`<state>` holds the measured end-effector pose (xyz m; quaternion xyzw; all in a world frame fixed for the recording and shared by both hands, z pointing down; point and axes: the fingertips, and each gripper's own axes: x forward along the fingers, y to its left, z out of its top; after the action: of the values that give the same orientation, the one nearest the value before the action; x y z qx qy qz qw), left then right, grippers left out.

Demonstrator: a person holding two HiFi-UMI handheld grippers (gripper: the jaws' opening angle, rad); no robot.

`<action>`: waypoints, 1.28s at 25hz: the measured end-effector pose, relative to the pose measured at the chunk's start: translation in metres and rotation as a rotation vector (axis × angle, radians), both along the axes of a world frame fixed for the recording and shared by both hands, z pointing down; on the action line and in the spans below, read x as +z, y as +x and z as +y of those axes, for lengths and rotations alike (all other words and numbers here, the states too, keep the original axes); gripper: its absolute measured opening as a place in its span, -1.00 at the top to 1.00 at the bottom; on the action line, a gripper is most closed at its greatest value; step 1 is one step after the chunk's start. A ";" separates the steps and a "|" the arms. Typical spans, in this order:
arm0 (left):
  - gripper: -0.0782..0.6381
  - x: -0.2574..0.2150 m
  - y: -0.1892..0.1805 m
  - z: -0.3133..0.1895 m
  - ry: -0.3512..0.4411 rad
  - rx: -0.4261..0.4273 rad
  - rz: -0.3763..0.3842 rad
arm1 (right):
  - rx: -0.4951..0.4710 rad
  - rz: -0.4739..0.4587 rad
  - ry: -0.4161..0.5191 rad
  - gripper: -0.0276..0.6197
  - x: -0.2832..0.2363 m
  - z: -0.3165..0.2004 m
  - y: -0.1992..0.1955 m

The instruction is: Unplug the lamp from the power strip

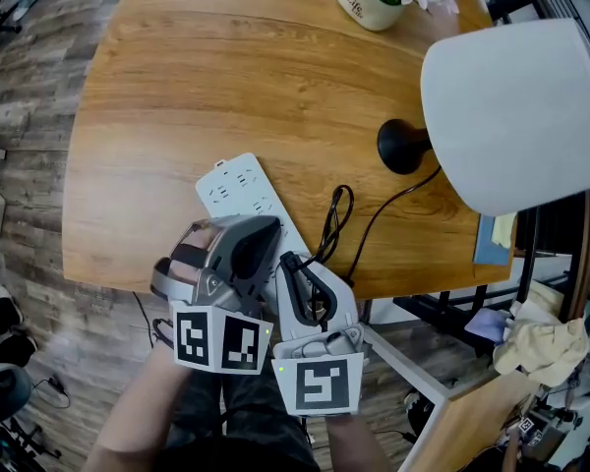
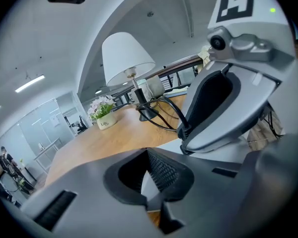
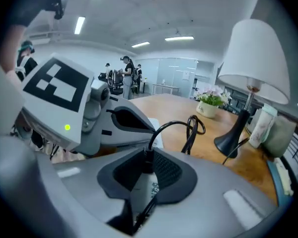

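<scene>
your right claw (image 3: 148,175) is clamped on the small black plug (image 3: 146,157), which sits at the near end of the white power strip (image 1: 238,190) on the wooden counter (image 1: 177,87). your left claw (image 2: 148,176) is closed on the strip's hard plastic body. take hold of the rigid plug, not its thin rubbery cord (image 3: 175,125) (it would likely flex and slip). the strip looks light, so it may lift with the plug. the lamp (image 1: 516,111) looks top-heavy.

Flower pot (image 1: 366,8) — reads "Life".
</scene>
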<state>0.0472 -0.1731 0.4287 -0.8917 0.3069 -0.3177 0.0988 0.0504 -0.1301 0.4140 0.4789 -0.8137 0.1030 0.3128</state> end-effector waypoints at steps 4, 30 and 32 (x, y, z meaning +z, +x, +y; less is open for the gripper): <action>0.80 0.000 0.000 0.000 0.003 0.002 -0.003 | 0.080 -0.160 0.002 0.71 -0.002 -0.002 0.001; 0.80 0.000 0.000 0.003 0.004 0.013 -0.006 | 0.042 -0.108 -0.041 0.71 -0.004 -0.003 0.003; 0.80 0.000 0.000 0.003 0.002 0.011 -0.004 | 0.022 -0.033 -0.026 0.72 -0.003 0.000 -0.001</action>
<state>0.0470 -0.1703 0.4288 -0.8926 0.3020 -0.3188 0.1021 0.0495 -0.1303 0.4108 0.4819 -0.8121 0.1249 0.3043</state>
